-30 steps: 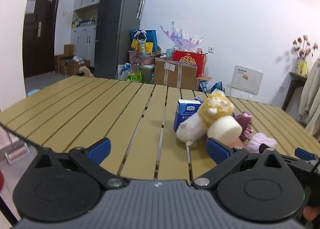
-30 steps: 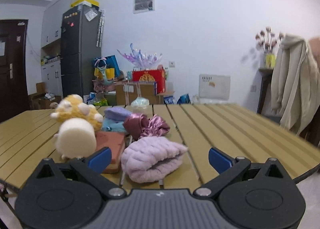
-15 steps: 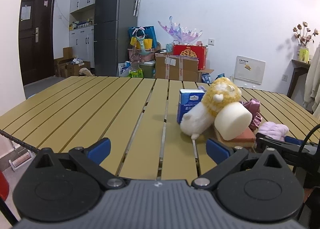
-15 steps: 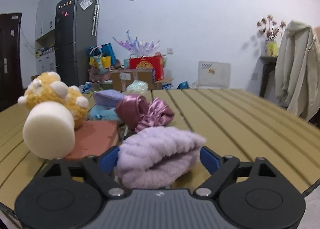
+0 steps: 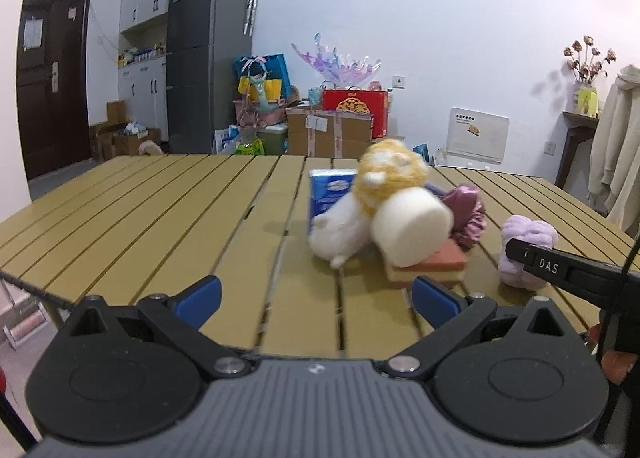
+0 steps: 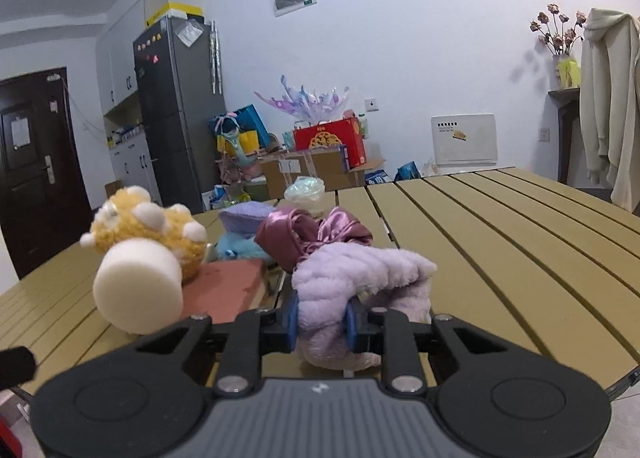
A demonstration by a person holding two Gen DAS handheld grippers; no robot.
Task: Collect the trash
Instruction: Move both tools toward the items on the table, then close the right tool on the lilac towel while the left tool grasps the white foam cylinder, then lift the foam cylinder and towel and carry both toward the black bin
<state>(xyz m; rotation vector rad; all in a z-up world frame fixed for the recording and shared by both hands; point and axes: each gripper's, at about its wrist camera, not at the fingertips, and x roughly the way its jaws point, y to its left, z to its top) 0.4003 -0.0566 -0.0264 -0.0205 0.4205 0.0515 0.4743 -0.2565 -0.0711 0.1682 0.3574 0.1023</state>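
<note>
A pile of small items lies on the yellow slatted table (image 5: 160, 218). My right gripper (image 6: 322, 320) is shut on a fluffy lilac cloth (image 6: 360, 270), its blue pads squeezing the near end. From the left wrist view, that cloth (image 5: 528, 238) sits at the right with the right gripper's black finger (image 5: 560, 270) against it. My left gripper (image 5: 316, 296) is open over bare slats, short of the pile, with nothing between its fingers. Ahead of it lie a yellow-and-white plush toy (image 5: 384, 178), a white foam cylinder (image 5: 412, 226), a pink sponge (image 5: 436, 262) and a blue tissue pack (image 5: 328, 194).
A pink satin scrunchie (image 6: 304, 234), a purple pad (image 6: 244, 218), a teal fuzzy item (image 6: 240, 250) and a clear plastic cup (image 6: 304, 190) lie behind the pile. Beyond the table stand a fridge (image 5: 208, 58), cardboard boxes (image 5: 328, 134) and hanging coats (image 6: 608, 106).
The right gripper moved forward around the lilac cloth and closed on it. The left gripper crept closer to the pile and stayed open.
</note>
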